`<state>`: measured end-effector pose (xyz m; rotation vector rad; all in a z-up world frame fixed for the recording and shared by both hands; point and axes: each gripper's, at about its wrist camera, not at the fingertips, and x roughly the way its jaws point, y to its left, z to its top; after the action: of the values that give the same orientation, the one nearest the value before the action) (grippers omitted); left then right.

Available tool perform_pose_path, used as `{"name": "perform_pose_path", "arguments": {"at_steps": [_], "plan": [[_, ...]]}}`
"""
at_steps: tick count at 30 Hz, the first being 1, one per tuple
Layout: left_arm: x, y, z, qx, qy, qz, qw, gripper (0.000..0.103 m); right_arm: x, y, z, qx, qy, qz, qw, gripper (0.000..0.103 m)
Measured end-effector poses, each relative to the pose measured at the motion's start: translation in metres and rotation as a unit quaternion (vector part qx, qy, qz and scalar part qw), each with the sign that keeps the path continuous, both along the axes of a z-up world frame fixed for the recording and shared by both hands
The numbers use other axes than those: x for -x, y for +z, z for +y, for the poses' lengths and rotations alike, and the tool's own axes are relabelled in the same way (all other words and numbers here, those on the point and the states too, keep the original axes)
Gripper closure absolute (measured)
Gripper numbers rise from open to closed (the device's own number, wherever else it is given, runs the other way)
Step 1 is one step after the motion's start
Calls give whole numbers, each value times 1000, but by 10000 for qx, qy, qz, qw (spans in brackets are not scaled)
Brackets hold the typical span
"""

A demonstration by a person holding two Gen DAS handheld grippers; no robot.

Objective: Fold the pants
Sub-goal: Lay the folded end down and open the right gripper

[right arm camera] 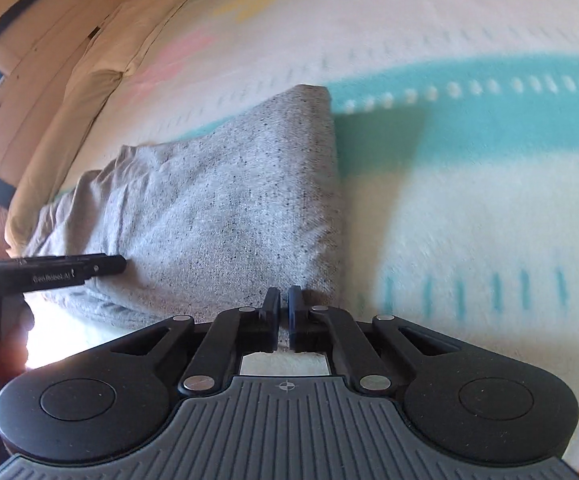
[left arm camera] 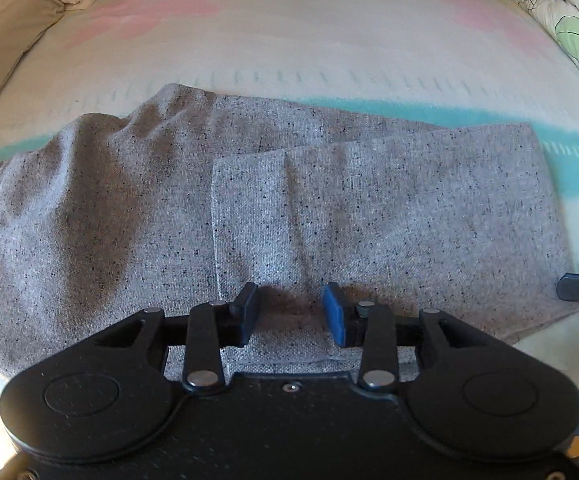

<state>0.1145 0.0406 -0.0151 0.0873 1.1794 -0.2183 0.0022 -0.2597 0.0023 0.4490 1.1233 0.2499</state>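
**Grey pants lie folded on the bed, both grippers at their near edge**

A pale bedspread with pink and yellow patches and a teal band covers the bed and fills most of both views. A beige pillow lies along its far left side, and a white pillow with green leaf print sits at the far right corner in the left wrist view.

The pants, grey with dark flecks, lie across the near part of the bedspread, partly over the teal band. One layer is folded over the other, its straight edge running down the middle of the cloth (the lower layer bunches into soft wrinkles on the left).

The left gripper hovers over the near edge of the pants, its jaws partway apart with nothing pinched between the blue pads. The right gripper sits at the near right corner of the pants, jaws drawn almost together; whether a fold of cloth is caught between them cannot be told.
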Motion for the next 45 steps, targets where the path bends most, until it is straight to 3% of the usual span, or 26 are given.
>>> {"name": "perform_pose_path", "arguments": {"at_steps": [5, 7, 12, 16, 19, 23, 36, 45], "plan": [[-1, 4, 12, 217, 252, 39, 9994, 56, 0, 8, 8, 276, 160, 34, 9995, 102], [0, 6, 18, 369, 353, 8, 9987, 57, 0, 19, 10, 324, 210, -219, 9990, 95], [-8, 8, 26, 603, 639, -69, 9961, 57, -17, 37, 17, 436, 106, -904, 9949, 95], [-17, 4, 26, 607, 709, -73, 9956, 57, -43, 37, 28, 574, 117, -1127, 9919, 95], [-19, 1, 24, 549, 696, -66, 9960, 57, -59, 25, 39, 909, 232, -1079, 9897, 95], [-21, 1, 24, 532, 731, -63, 9959, 57, -71, -3, 40, 1136, 213, -552, 9918, 96], [-3, -1, 1, -133, 271, -539, 9981, 51, -66, -6, 60, 1619, 341, -722, 9836, 98], [-5, 5, 12, 71, 380, -555, 9977, 49, -65, -8, 56, 1527, 234, -749, 9852, 98]]}}
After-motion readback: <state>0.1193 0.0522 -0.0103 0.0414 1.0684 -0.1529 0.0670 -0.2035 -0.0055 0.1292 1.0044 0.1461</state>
